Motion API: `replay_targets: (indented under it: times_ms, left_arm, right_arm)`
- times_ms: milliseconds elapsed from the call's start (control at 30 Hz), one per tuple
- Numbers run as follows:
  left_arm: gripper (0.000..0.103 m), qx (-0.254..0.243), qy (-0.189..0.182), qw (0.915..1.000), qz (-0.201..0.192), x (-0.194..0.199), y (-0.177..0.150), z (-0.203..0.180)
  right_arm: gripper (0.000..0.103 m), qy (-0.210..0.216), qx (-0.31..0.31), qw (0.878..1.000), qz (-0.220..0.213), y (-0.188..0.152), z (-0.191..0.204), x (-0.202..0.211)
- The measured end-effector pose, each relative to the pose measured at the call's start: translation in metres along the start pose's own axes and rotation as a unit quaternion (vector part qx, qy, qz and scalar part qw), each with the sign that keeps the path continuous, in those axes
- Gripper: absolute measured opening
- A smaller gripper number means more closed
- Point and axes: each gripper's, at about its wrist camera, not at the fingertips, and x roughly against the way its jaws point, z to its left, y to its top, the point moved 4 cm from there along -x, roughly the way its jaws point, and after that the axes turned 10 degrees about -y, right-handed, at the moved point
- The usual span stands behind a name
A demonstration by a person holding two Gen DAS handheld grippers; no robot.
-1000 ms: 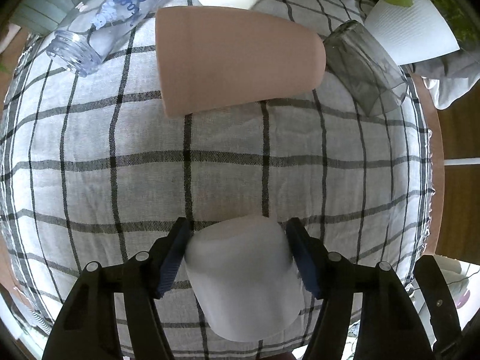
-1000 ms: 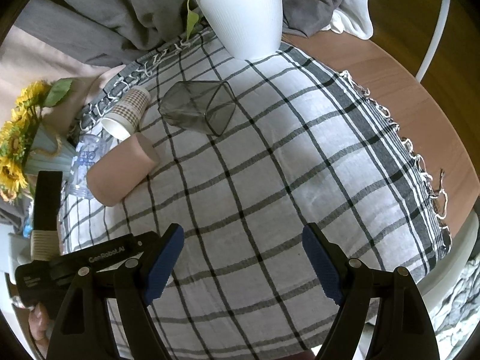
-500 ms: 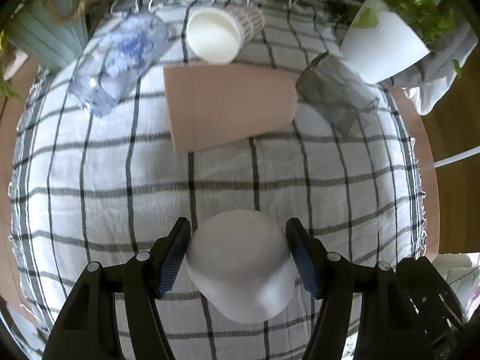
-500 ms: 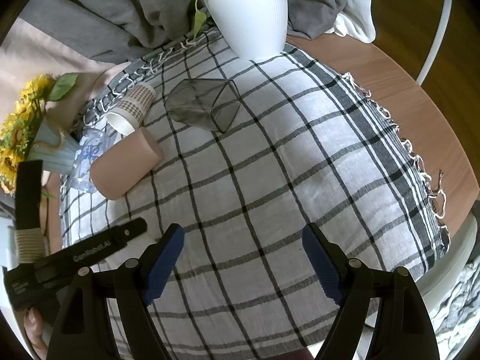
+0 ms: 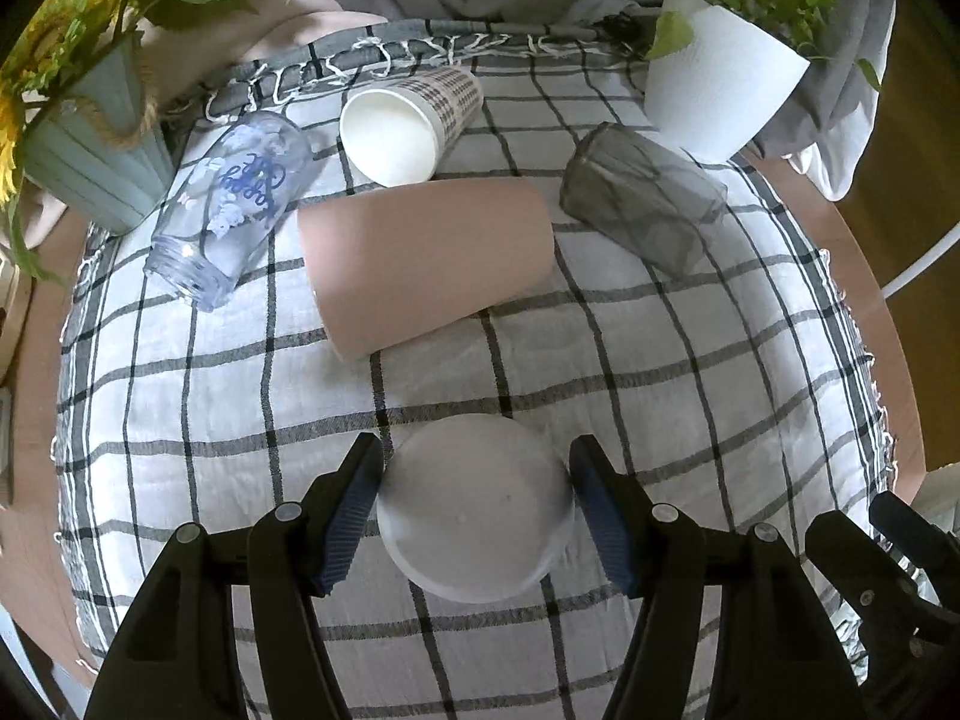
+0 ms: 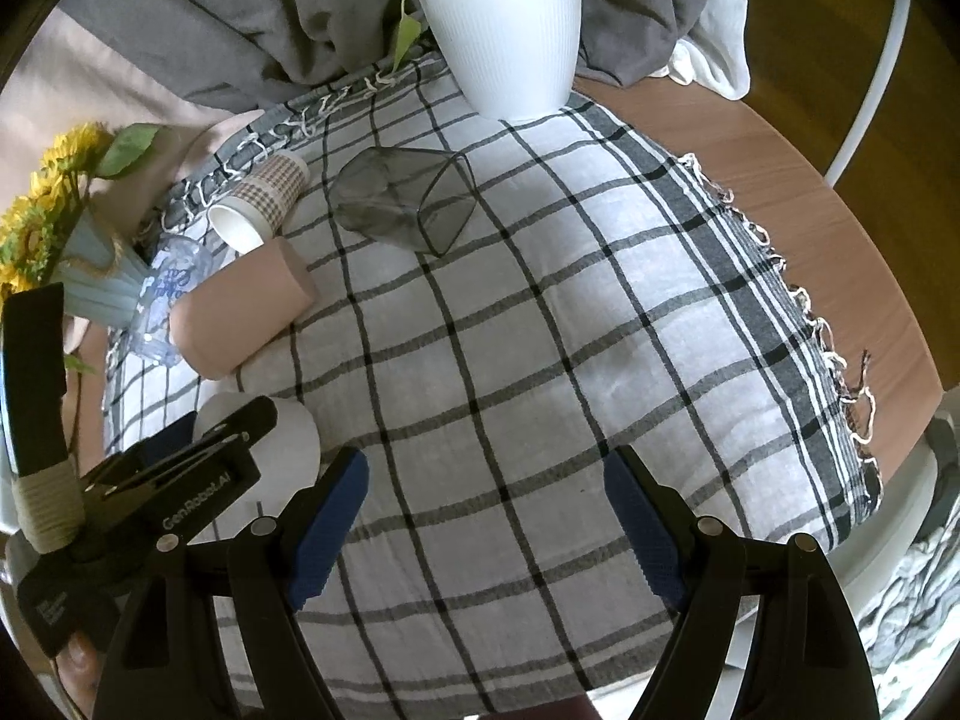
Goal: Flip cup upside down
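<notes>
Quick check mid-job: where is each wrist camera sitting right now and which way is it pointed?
Left wrist: above the left claw, looking down its fingers at the white cup they clamp; the right claw's black body shows at lower right.
Right wrist: above the open right claw, facing bare checked cloth; the left claw and a fingertip show at lower left.
Shared: white cup, pink cup, grey glass, white planter.

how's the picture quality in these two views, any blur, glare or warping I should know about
Left wrist view: sharp, strong fisheye bulge bending the checked cloth lines, dark corners; soft daylight, a faint shadow beside the pink cup, small glints on the clear bottle. Right wrist view: equally sharp and warped; the cloth's far side lies in shade below the white planter, no harsh glare.
</notes>
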Motion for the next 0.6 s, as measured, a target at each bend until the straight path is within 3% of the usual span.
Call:
replay_targets:
  times_ms: [333,500,600]
  left_arm:
    - [0.064,-0.001,-0.004,0.9992,0.039,-0.017,0.003,-0.007]
    - [0.076,0.002,-0.006,0.9991,0.043,-0.018,0.003,-0.009]
    - [0.077,0.000,-0.001,0.9993,0.038,-0.015,0.004,-0.009]
  right_arm:
    - [0.081,-0.007,-0.012,1.000,0.004,0.002,-0.006,-0.005]
    - [0.081,-0.008,-0.017,1.000,0.007,0.003,-0.010,-0.007]
    - [0.081,-0.014,-0.016,1.000,0.004,0.004,-0.011,-0.006]
